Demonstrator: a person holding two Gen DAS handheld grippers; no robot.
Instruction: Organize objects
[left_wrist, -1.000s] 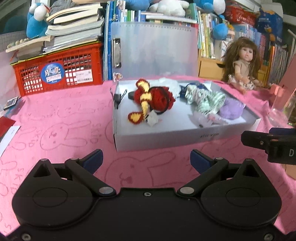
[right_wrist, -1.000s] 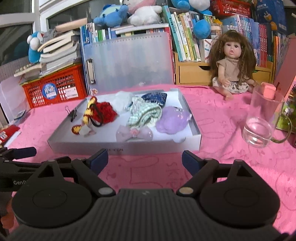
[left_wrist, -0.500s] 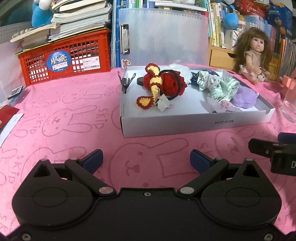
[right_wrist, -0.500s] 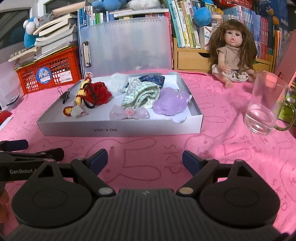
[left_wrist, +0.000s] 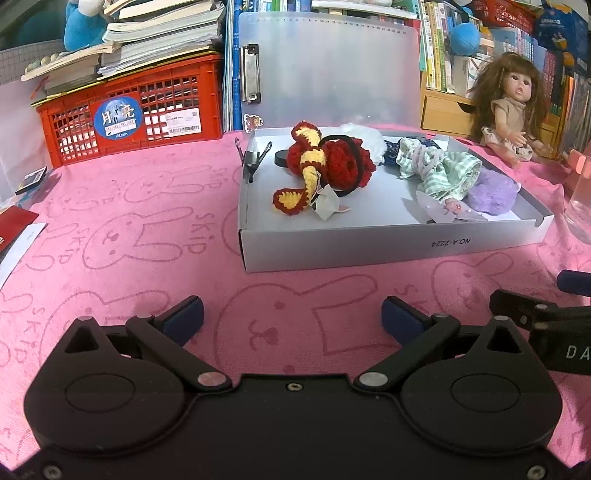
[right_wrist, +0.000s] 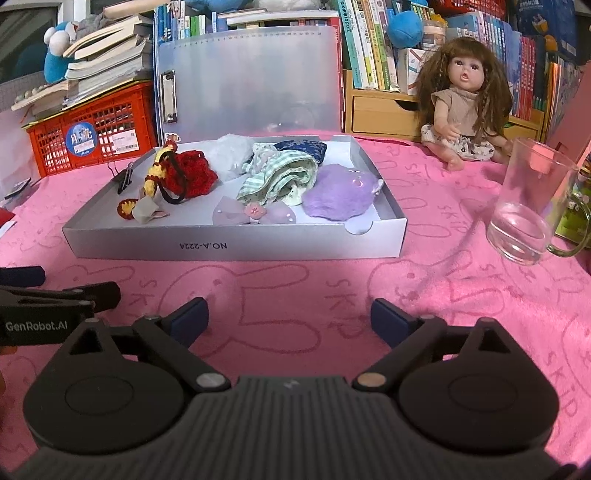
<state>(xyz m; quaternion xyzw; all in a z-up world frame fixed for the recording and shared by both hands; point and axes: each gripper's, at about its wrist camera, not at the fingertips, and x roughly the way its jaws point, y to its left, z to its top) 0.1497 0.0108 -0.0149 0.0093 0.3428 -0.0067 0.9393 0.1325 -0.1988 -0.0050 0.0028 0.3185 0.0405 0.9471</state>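
Observation:
A shallow grey box (left_wrist: 388, 248) (right_wrist: 236, 245) lies on the pink bunny-print cloth. Inside it are a red and yellow crochet piece (left_wrist: 328, 162) (right_wrist: 184, 175), a green striped cloth (left_wrist: 439, 173) (right_wrist: 280, 181), a purple felt piece (left_wrist: 491, 192) (right_wrist: 338, 195), a pale bow (right_wrist: 255, 214) and a dark blue cloth (right_wrist: 303, 149). A black binder clip (left_wrist: 255, 158) (right_wrist: 123, 179) is clamped on its left rim. My left gripper (left_wrist: 291, 317) hovers open over bare cloth in front of the box. My right gripper (right_wrist: 290, 319) is to its right, its jaws opening with nothing between them.
A glass mug (right_wrist: 528, 218) stands right of the box, a doll (right_wrist: 461, 107) sits behind it. A red crate (left_wrist: 129, 114), a translucent clipboard (left_wrist: 332, 70), and shelves of books line the back. Cards and papers (left_wrist: 14, 229) lie at the left edge.
Both grippers sank a little toward the cloth and tipped, so the box now sits higher and nearer in both views. The right jaws spread slightly wider.

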